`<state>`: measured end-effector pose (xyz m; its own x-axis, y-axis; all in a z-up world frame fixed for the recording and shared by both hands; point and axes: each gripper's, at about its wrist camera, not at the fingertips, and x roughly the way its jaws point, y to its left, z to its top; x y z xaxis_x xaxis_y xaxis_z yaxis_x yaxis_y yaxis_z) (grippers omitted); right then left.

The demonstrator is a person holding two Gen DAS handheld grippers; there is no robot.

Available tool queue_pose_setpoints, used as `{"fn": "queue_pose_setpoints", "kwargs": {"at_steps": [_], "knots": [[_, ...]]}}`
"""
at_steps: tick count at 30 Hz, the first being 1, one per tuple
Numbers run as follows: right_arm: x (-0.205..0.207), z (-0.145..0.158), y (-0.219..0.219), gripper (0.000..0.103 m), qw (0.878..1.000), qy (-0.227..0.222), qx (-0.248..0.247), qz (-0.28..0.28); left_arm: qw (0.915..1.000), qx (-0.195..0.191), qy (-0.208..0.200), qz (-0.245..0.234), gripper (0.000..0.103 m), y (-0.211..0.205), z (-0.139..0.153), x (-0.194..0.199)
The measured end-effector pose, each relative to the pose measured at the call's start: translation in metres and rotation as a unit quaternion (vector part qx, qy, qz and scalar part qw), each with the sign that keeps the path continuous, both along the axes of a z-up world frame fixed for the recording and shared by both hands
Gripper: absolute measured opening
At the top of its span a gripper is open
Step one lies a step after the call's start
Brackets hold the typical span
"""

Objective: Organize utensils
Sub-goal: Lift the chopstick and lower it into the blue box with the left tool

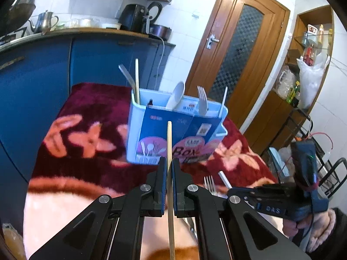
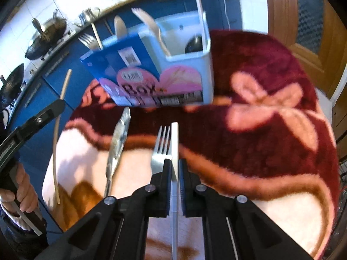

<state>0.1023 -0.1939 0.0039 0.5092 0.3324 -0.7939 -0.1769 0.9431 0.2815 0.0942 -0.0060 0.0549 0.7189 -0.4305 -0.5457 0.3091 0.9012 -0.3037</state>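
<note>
Utensils are partly sorted already: the white caddy with the blue "Box" label stands on the far side of the bench, which is covered by a dark red flowered blanket. It holds a metal fork plus a chopstick at its left end, then a white spoon, a white fork and a white stick on the right. Left tongs are clamped on a wooden chopstick, held up in front of the caddy. On the near blanket lie a metal knife and, right of it, a metal fork. Right tongs are squeezed onto a flat white utensil handle just beside that fork.
</note>
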Motion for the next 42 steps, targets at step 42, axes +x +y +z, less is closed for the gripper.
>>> {"fn": "queue_pose_setpoints", "kwargs": {"at_steps": [42], "knots": [[-0.006, 0.069, -0.028, 0.008, 0.958, -0.276, 0.046, -0.059, 0.9414, -0.059, -0.269, 0.195, 0.004, 0.002, 0.067, 0.1]]}}
